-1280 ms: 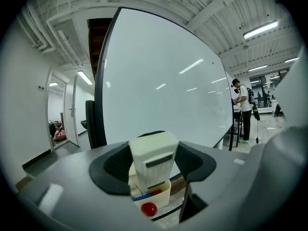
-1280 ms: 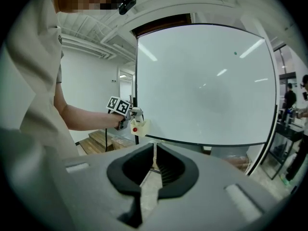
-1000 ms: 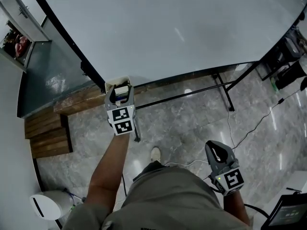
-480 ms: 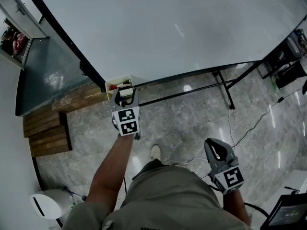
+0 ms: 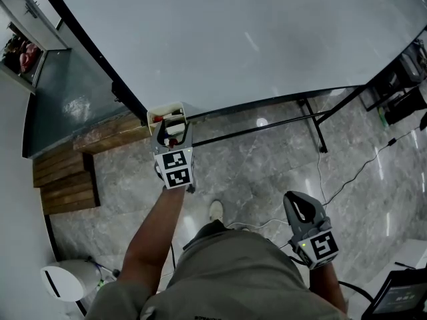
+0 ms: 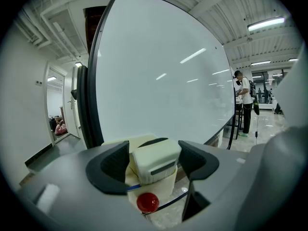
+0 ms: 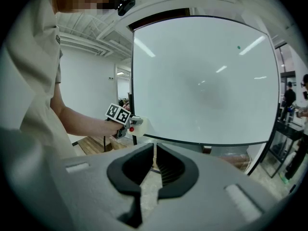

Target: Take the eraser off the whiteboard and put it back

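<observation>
Right gripper: Your right gripper [image 7: 155, 148] hangs low by your hip, jaws drawn together with only a thin slit between them and nothing held.
Left arm: Your bare left forearm [image 5: 157, 229] reaches forward from your body to the board's lower corner.
Left gripper: Your left gripper [image 5: 170, 125] points at that corner, and its jaws have just been opening. They now stand wide, one dark pad on each side of the eraser, and no grip on it shows.
Eraser: The pale, blocky eraser [image 6: 155, 160] stands between the two pads, seated in the top of a cream holder.
Holder: The cream holder [image 6: 163, 184] sits at the whiteboard's lower corner, beside the dark frame edge. A small red ball [image 6: 147, 202] shows against its front, below the eraser.
Whiteboard: The wide whiteboard [image 5: 253, 39] fills the upper part of the head view, blank but for a tiny green dot near its far edge, on a black stand [image 5: 313, 122].
Floor: Grey marble floor [image 5: 267, 172] lies under the stand, with wooden steps [image 5: 63, 185] off to the left.
Background: A person [image 6: 244, 105] stands well beyond the board's far end.
</observation>
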The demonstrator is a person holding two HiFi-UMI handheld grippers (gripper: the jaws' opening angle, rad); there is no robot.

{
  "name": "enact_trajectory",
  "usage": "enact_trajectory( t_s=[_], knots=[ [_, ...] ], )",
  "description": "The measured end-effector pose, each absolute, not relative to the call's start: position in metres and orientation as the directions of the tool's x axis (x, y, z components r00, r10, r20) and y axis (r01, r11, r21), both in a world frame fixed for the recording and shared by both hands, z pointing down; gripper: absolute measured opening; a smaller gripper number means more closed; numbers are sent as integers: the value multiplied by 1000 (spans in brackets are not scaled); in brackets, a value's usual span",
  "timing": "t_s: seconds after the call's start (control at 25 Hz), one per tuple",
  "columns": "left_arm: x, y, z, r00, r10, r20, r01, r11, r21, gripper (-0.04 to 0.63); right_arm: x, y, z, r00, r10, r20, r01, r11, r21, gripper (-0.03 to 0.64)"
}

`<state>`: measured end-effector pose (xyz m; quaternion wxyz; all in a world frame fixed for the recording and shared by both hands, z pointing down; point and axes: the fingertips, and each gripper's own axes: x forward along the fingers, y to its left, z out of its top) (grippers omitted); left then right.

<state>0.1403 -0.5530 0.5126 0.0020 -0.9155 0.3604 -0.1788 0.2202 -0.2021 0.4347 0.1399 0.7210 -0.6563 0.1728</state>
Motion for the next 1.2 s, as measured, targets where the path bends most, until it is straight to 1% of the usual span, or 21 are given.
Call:
enact_trajectory(
  t_s=[0.32, 0.52, 0.76, 0.92, 1.2],
  knots=[
    [127, -527, 488, 679, -678, 283, -664, -731, -157, 328, 216, -186, 434, 36, -914, 404, -998, -50, -24, 11],
    [111, -489, 460, 692, -680, 242, -673, -729, -127, 328, 211, -166, 430, 3, -922, 387, -999, -18, -34, 11],
    [90, -408, 430, 726, -656, 209, -649, -753, -108, 328, 205, -130, 429, -52, -931, 361, -998, 40, -40, 11],
    [69, -343, 424, 739, -637, 218, -636, -767, -85, 328, 199, -101, 430, -103, -931, 350, -995, 92, -45, 11],
    [4, -235, 411, 736, -633, 240, -637, -768, -75, 321, 176, -49, 452, -203, -914, 352, -979, 195, -59, 11]
  ],
)
